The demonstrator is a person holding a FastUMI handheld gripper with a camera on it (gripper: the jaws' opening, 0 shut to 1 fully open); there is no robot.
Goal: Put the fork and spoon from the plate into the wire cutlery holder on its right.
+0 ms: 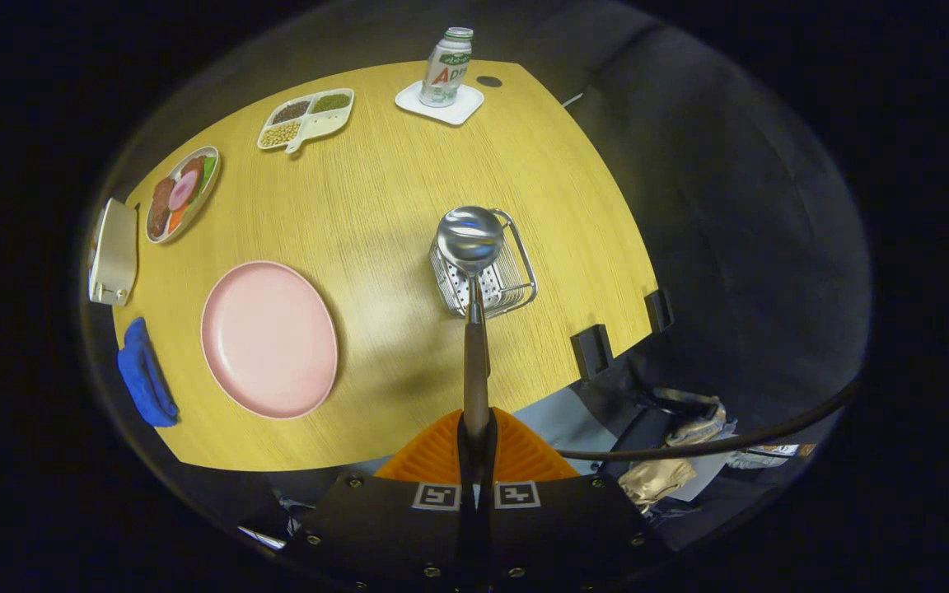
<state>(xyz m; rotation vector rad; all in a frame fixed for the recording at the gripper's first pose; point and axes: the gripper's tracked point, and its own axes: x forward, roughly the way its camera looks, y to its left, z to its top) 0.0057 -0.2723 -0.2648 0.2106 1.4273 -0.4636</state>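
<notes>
Above the wire cutlery holder [487, 276], the gripper [475, 436] clamps the spoon [469, 239]; pink plate [268, 338] left.

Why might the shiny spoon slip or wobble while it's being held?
The spoon looks like smooth polished metal, so it may slide. The hand-held gripper pinches only its handle end, so the bowl, out over the wire cutlery holder, could probably swing. It looks stiff, unlikely to bend.

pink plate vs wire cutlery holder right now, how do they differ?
The pink plate is flat, solid and bare; the wire cutlery holder is upright, open mesh. The plate lies off to the side of the fingers; the holder sits beyond them, under the gripped spoon. Both rest on the wooden table.
</notes>
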